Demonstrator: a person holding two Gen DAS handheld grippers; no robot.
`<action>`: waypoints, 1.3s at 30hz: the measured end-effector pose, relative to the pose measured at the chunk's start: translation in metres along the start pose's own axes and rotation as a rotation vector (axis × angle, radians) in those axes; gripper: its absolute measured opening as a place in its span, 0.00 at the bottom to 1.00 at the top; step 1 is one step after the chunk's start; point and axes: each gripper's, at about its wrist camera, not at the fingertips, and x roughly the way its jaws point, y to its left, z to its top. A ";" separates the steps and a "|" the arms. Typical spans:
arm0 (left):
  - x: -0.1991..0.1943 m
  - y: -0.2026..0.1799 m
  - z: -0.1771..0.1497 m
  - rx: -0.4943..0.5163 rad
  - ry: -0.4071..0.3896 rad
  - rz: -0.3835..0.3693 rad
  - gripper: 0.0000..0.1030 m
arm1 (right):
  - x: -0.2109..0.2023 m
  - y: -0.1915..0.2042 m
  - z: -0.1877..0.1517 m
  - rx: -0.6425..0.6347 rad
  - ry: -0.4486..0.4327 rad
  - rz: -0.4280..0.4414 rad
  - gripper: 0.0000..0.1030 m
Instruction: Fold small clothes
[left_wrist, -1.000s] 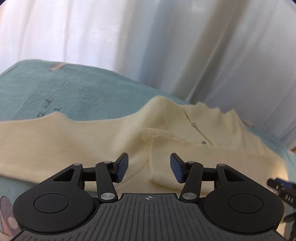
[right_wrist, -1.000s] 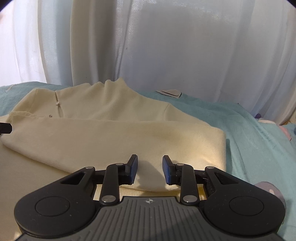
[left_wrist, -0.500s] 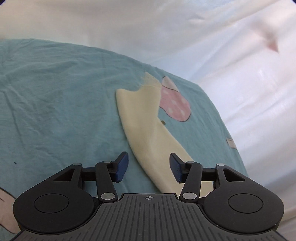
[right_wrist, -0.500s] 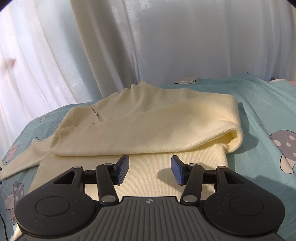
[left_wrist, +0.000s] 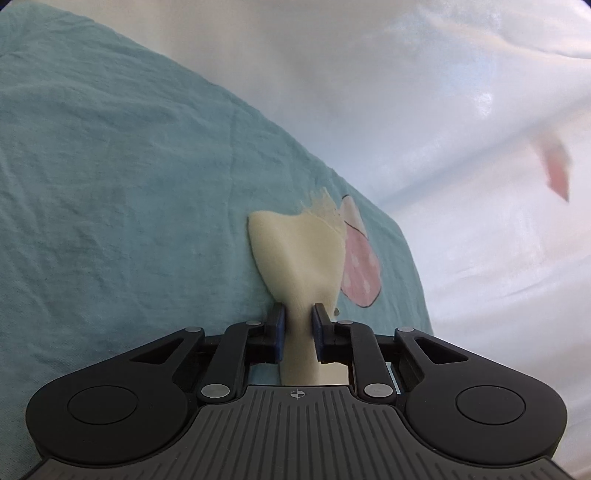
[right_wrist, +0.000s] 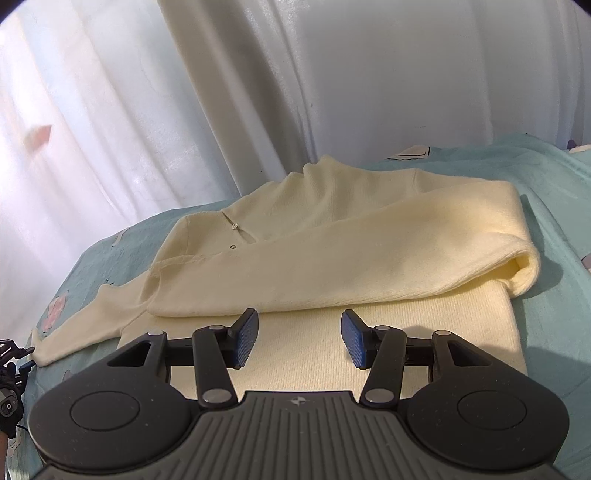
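Left gripper (left_wrist: 297, 334) closing on the cream sleeve (left_wrist: 300, 254), cuff pinched between its pads (frayed edge over a pink mushroom print (left_wrist: 360, 273)). Cream sweater (right_wrist: 332, 236) lies half-folded on the teal sheet (right_wrist: 554, 192); right gripper (right_wrist: 299, 339) hovers half-open, empty.

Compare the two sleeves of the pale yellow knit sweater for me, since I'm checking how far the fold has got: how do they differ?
The right sleeve lies folded across the pale yellow knit sweater; the left sleeve stretches out sideways over the teal bedsheet.

The left sleeve's cuff end is pinched between the closing jaws of the left hand-held gripper; the right sleeve lies free, beyond the open right hand-held gripper.

Both are the same pale yellow knit.
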 end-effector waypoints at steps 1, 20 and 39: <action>-0.002 -0.001 -0.001 0.008 -0.005 -0.003 0.13 | -0.001 0.000 0.000 -0.002 0.001 -0.001 0.48; -0.082 -0.160 -0.244 0.735 0.496 -0.550 0.49 | 0.005 -0.007 0.015 0.120 0.007 0.138 0.48; -0.059 -0.112 -0.229 0.828 0.441 -0.192 0.52 | 0.117 0.035 0.044 0.149 0.226 0.239 0.05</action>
